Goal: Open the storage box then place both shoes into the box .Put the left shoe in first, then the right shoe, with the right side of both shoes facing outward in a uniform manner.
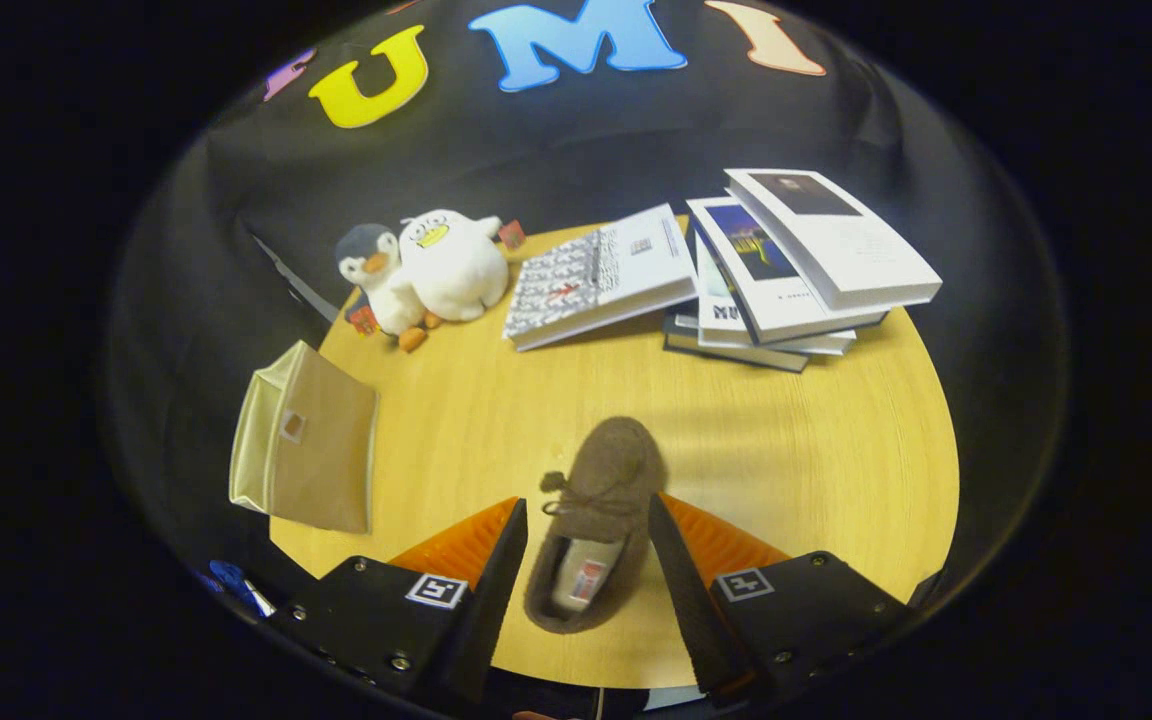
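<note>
A brown fuzzy shoe (604, 490) with a lace bow sits between my fingers, toe pointing away and its opening towards me. My gripper (586, 505) is shut on the shoe, one finger pressed against each of its sides. A soft shadow on the wooden table (816, 470) spreads from the shoe's toe and right side. The beige storage box (308, 450) stands at the table's left edge, ahead and to the left of my fingers, with its tan face and small label turned up; I cannot tell whether it is open.
Two plush penguins (426, 268) sit at the table's far left. A patterned book (596, 280) lies beside them, and a stack of several books (796, 270) is at the far right. A blue object (236, 585) pokes out near the left finger's base.
</note>
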